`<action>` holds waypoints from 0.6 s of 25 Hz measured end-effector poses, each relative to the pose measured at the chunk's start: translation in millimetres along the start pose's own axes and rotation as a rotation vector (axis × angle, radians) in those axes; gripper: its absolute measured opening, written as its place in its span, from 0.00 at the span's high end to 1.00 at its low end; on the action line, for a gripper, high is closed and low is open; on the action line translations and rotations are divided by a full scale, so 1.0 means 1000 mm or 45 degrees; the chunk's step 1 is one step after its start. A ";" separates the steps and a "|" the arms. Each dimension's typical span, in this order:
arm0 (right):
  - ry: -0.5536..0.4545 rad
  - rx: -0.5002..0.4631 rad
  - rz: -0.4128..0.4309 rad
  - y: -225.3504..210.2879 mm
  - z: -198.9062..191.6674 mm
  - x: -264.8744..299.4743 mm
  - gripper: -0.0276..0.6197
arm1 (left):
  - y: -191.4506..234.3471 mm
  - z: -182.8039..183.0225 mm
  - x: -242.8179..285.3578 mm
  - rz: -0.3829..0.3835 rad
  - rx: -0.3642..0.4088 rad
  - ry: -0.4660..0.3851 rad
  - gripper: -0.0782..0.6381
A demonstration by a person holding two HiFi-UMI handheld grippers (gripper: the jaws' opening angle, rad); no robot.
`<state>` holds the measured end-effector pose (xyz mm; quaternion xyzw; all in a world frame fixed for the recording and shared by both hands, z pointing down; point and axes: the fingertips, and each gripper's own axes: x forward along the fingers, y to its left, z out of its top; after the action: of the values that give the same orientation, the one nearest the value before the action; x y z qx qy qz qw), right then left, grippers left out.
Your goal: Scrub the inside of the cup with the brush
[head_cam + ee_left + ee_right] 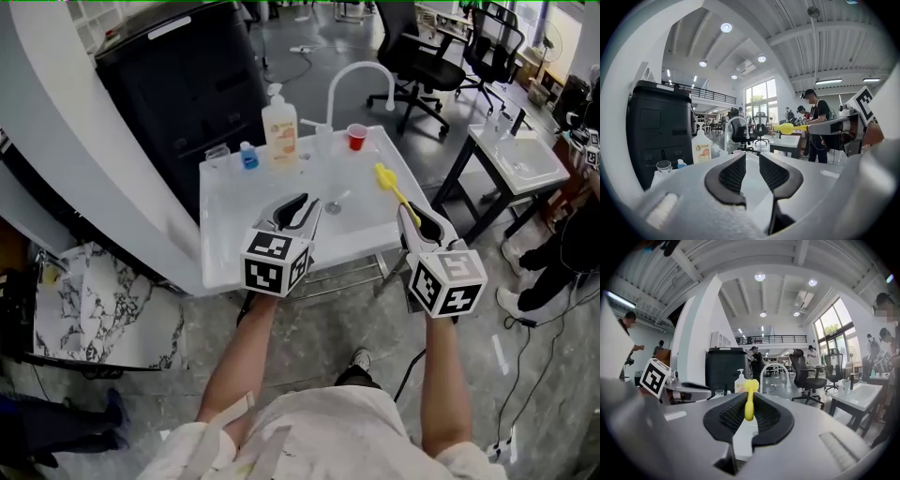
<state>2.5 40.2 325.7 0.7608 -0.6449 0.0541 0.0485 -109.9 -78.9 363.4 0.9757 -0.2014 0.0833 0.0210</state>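
L gripper (pixel 302 208) (pixel 752 161) hovers over near edge of white sink surface (pixel 225 234), jaws slightly apart, nothing btwn. R gripper (pixel 412 217) (pixel 750 405), by the surface's front-right corner, is clamped on the handle of a yellow plastic brush (pixel 389 183) (pixel 750 397). The brush head points inward over the right side. Small red plastic cup (pixel 356 137) stands at far edge, just beside curved white faucet (pixel 352 75), well apart from both grippers.

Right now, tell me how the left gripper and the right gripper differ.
The left gripper has its jaws apart, nothing between them; the right gripper is shut on the yellow brush. The left gripper hangs over the sink at its front rim; the right gripper is at its front right corner. Both point toward the sink.
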 end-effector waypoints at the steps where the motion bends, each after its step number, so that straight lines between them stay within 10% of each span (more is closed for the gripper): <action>1: 0.005 0.000 0.012 -0.010 0.000 0.007 0.90 | 0.001 0.002 0.010 0.015 -0.010 0.000 0.75; 15: 0.017 0.012 0.228 -0.104 0.011 0.073 0.90 | 0.007 0.016 0.090 0.236 -0.046 0.037 0.64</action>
<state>117.2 -15.4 325.5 0.7000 -0.7097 0.0662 0.0442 -28.9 -121.7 363.1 0.9511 -0.2919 0.0955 0.0337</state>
